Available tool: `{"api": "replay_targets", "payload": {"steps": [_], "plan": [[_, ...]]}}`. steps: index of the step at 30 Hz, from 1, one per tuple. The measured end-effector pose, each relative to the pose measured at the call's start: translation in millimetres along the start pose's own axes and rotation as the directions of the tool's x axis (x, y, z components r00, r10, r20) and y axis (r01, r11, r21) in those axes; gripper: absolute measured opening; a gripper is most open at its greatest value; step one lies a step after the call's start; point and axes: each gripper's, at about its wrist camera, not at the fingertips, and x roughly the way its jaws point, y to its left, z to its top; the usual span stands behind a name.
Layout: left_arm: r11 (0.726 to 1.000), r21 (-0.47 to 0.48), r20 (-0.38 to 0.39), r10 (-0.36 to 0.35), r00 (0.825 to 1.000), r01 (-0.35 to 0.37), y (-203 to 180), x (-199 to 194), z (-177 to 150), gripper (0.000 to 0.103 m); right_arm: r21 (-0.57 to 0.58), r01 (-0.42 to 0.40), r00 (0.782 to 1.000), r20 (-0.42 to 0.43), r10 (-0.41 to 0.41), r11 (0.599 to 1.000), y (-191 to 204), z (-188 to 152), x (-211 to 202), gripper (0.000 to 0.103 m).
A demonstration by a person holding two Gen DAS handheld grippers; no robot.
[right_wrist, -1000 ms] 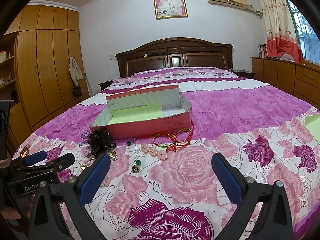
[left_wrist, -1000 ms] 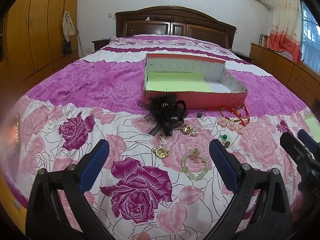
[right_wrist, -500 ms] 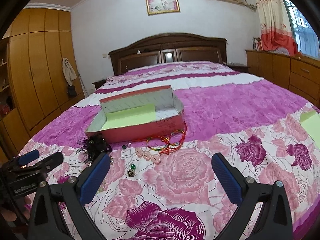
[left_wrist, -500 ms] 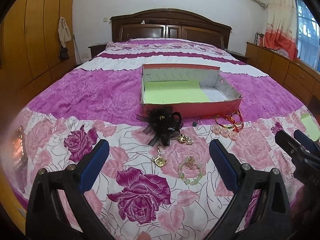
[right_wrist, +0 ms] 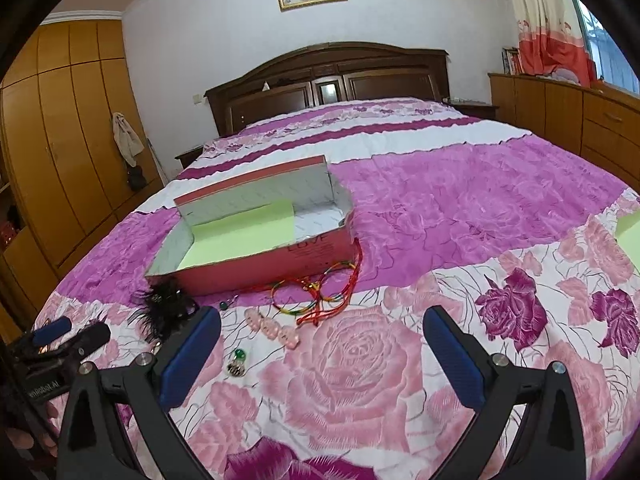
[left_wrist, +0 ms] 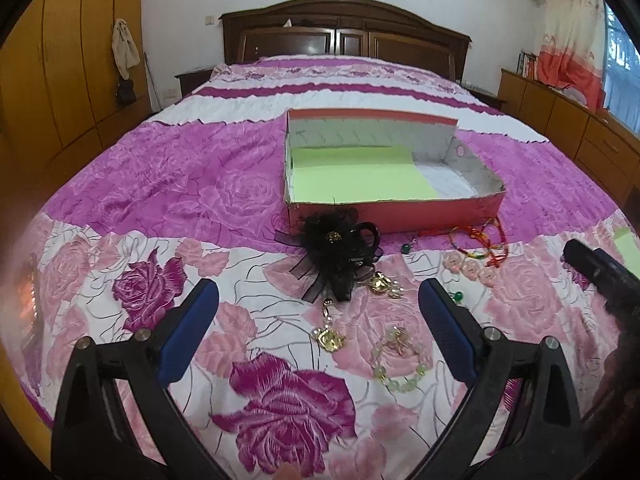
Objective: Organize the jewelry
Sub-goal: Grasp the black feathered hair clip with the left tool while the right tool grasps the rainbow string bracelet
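An open pink box (left_wrist: 394,212) (right_wrist: 256,268) lined with green paper sits on the bed. In front of it lie a black lace flower (left_wrist: 340,248) (right_wrist: 164,304), a gold pendant (left_wrist: 329,336), a green bead bracelet (left_wrist: 396,360), gold earrings (left_wrist: 382,284), red and green cord bracelets (left_wrist: 480,244) (right_wrist: 316,292), pink flower beads (left_wrist: 468,268) (right_wrist: 272,326) and a green stone charm (right_wrist: 239,360). My left gripper (left_wrist: 318,320) is open and empty above the pendant and bracelet. My right gripper (right_wrist: 320,344) is open and empty, right of the charm.
The bed has a pink and purple rose quilt (right_wrist: 460,208) and a dark wooden headboard (right_wrist: 328,76). Wooden wardrobes (right_wrist: 60,140) stand at the left, low cabinets (right_wrist: 568,116) at the right. A green paper (right_wrist: 630,236) lies at the right edge.
Both grippers have drawn back and tilted a little; the box and jewelry now sit slightly lower and closer in both views. Both stay open. Nothing on the bed has moved.
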Motion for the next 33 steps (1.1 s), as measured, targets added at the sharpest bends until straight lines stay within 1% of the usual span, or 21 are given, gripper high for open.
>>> {"api": "replay_targets", "payload": {"steps": [4, 6, 10, 12, 17, 21, 23, 27, 31, 33], "plan": [[1.000, -0.010, -0.033, -0.009, 0.999, 0.009, 3.8, 20.8, 5.2, 0.093, 0.024, 0.027, 0.998, -0.050, -0.025, 0.999, -6.0, 6.2, 21.8, 0.102], [1.000, -0.015, -0.047, -0.011, 0.999, 0.010, 5.1, 31.9, 7.8, 0.093, 0.031, 0.035, 0.997, -0.071, -0.032, 0.999, -8.4, 8.2, 33.9, 0.096], [0.999, -0.036, -0.069, -0.017, 0.997, 0.015, 6.8, 52.4, 12.3, 0.091, 0.027, 0.037, 0.994, -0.102, -0.034, 0.999, -11.7, 12.4, 56.2, 0.092], [0.999, -0.046, -0.082, -0.021, 0.996, 0.017, 6.2, 61.9, 14.1, 0.089, 0.026, 0.036, 0.993, -0.115, -0.032, 0.999, -13.7, 15.0, 66.3, 0.087], [0.998, -0.060, -0.108, -0.036, 0.993, 0.030, 5.1, 82.9, 16.0, 0.078, 0.058, 0.047, 0.986, -0.165, -0.037, 0.997, -24.3, 20.5, 92.6, 0.076], [0.996, -0.073, -0.113, -0.063, 0.992, 0.054, 3.3, 93.6, 16.2, 0.077, 0.062, 0.048, 0.978, -0.206, -0.034, 0.997, -29.3, 17.7, 110.9, 0.068], [0.997, -0.067, -0.125, -0.047, 0.991, 0.038, 3.0, 99.8, 16.0, 0.077, 0.059, 0.048, 0.973, -0.227, -0.034, 0.997, -30.9, 15.2, 119.6, 0.065], [0.993, -0.100, -0.130, -0.068, 0.989, 0.055, 7.4, 106.1, 13.9, 0.077, 0.052, 0.048, 0.971, -0.236, -0.035, 0.997, -33.0, 12.7, 128.7, 0.059], [0.994, -0.099, -0.132, -0.069, 0.989, 0.056, 7.0, 108.9, 12.2, 0.077, 0.052, 0.051, 0.969, -0.244, -0.036, 0.997, -33.5, 9.4, 134.1, 0.055], [0.993, -0.101, -0.138, -0.072, 0.988, 0.058, 6.8, 110.7, 12.4, 0.077, 0.053, 0.057, 0.970, -0.238, -0.043, 0.997, -33.5, 8.5, 133.4, 0.046]]}}
